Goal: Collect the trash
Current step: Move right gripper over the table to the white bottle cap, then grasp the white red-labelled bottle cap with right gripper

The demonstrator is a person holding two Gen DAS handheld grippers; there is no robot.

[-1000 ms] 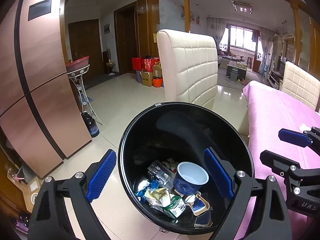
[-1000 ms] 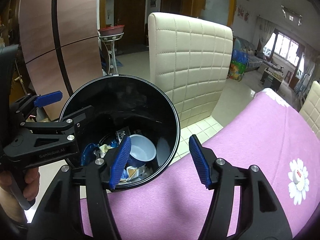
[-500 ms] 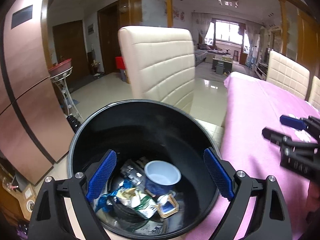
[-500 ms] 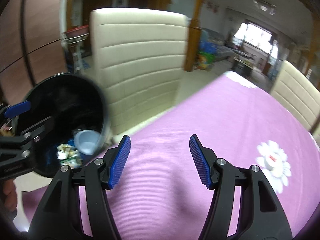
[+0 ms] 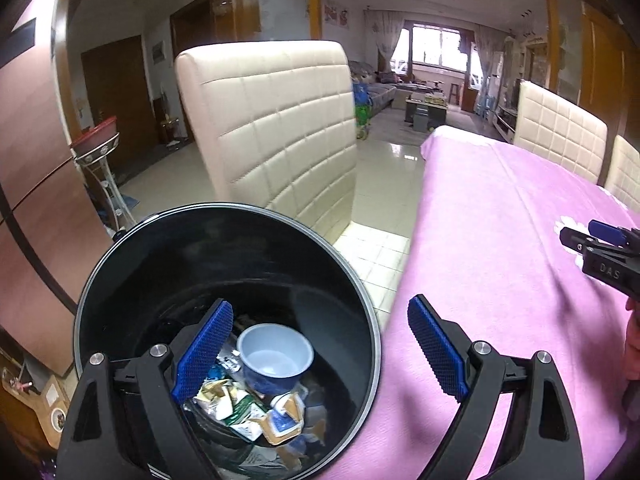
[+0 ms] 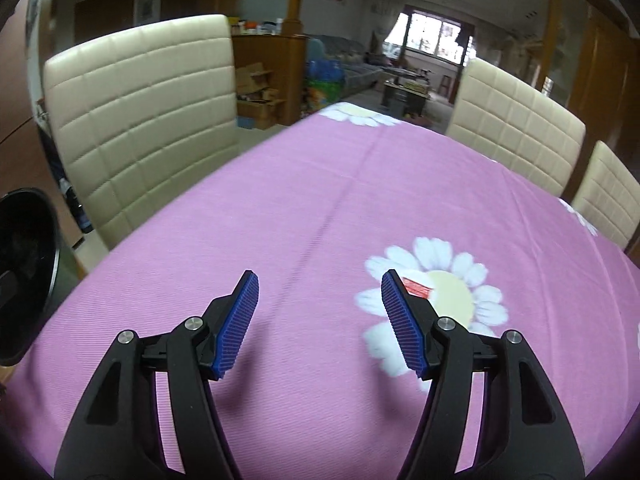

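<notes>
While the right tongs (image 6: 318,322) are swinging away from the black trash bin (image 5: 120,292) and out over the worktop (image 6: 304,208), the view from them is changing from mostly bin to mostly pink cloth; a second ago the bin filled its left half, now only a sliver sits at the left edge. The worktop is carrying a pink tablecloth with white daisy prints, with cream quilted chairs (image 6: 140,120) standing around it. The bin is standing on the floor just beside the worktop's near corner, already holding a blue-and-white cup (image 5: 276,358) on top of crumpled cartons and wrappers (image 5: 240,408).

The left tongs (image 5: 320,356) are hovering over the bin mouth, jaws apart, nothing between them; they are drifting toward the worktop edge compared with the earlier frames.

The right tongs are empty too, and their jaws have just been opening a little further. A small red-and-white packet (image 6: 418,289) is lying on the yellow centre of a daisy, just beyond the right-hand pad, not between the pads.

Judgement: the last drop is finished and the right tongs are lining up on the packet as the next piece to collect. They need shifting rightward to straddle it.
</notes>
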